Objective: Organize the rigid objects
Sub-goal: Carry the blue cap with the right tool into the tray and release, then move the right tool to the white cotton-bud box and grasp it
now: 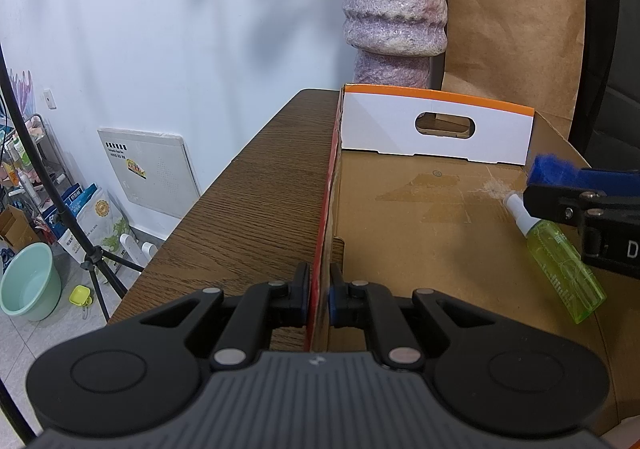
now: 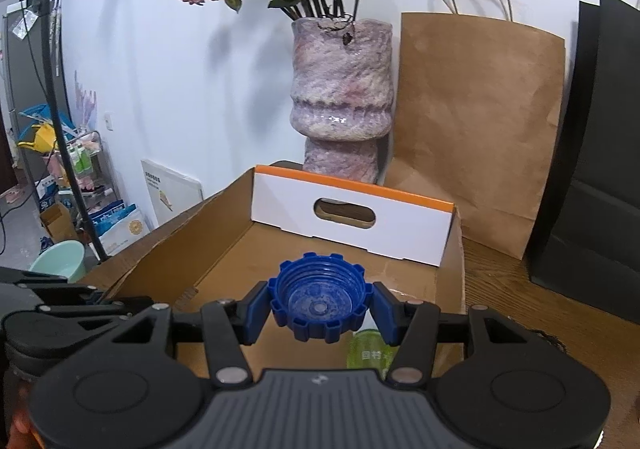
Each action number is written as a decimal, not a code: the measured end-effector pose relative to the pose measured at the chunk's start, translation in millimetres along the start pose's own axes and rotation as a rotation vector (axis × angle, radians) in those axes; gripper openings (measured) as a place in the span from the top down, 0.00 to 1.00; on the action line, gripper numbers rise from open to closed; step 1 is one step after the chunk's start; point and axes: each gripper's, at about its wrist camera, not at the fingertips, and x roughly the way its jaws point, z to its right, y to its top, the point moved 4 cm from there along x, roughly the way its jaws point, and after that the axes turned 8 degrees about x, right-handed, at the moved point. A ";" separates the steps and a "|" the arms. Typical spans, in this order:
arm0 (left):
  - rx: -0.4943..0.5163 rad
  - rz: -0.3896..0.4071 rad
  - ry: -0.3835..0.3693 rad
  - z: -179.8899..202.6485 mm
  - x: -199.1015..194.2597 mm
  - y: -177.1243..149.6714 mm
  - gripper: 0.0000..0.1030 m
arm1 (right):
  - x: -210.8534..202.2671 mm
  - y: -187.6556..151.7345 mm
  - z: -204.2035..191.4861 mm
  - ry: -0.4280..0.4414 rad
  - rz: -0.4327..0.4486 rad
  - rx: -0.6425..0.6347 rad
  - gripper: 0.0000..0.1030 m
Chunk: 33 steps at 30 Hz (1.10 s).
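Observation:
A shallow cardboard box [image 1: 420, 233] with a white, orange-edged end wall lies on the wooden table [image 1: 256, 189]. My left gripper [image 1: 320, 299] is shut on the box's near left wall, one pad on each side. A green spray bottle [image 1: 562, 265] with a white nozzle lies on the box floor at the right. In the right wrist view my right gripper [image 2: 322, 307] is shut on a blue ribbed cap [image 2: 320, 301], hollow side facing the camera, above the box [image 2: 240, 261]. The green bottle [image 2: 368, 351] shows just below the cap.
Behind the box stand a mottled purple vase [image 2: 340, 89] with dried roses, a brown paper bag [image 2: 480, 121] and a black bag [image 2: 600, 169]. Off the table's left edge, on the floor, are a black tripod [image 1: 96, 257] and a mint basin [image 1: 30, 281].

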 end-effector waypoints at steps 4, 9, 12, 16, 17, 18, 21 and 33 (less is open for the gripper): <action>-0.001 0.000 0.000 1.0 -1.0 -1.1 0.90 | -3.0 2.8 5.6 -0.056 0.025 0.015 0.00; 0.000 0.000 0.001 1.1 -1.1 -1.4 0.90 | -2.5 3.0 10.9 -0.078 0.021 0.025 0.00; -0.001 0.001 0.001 1.6 -0.1 -1.1 0.90 | -2.0 3.1 11.1 -0.080 0.018 0.023 0.00; 0.000 0.001 0.001 1.6 -0.1 -1.3 0.90 | -1.7 3.2 10.6 -0.082 0.017 0.021 0.00; 0.000 0.001 0.002 1.6 -0.1 -1.2 0.90 | -1.8 3.2 10.5 -0.082 0.018 0.021 0.00; 0.000 0.001 0.002 2.3 -1.0 -2.1 0.90 | -1.7 3.2 10.4 -0.082 0.018 0.021 0.00; 0.000 0.001 0.002 2.4 -1.1 -2.2 0.90 | -2.4 3.3 10.8 -0.084 0.020 0.020 0.00; 0.001 0.003 0.003 3.0 -1.9 -3.4 0.90 | -58.2 21.2 84.2 -0.182 0.165 0.159 0.00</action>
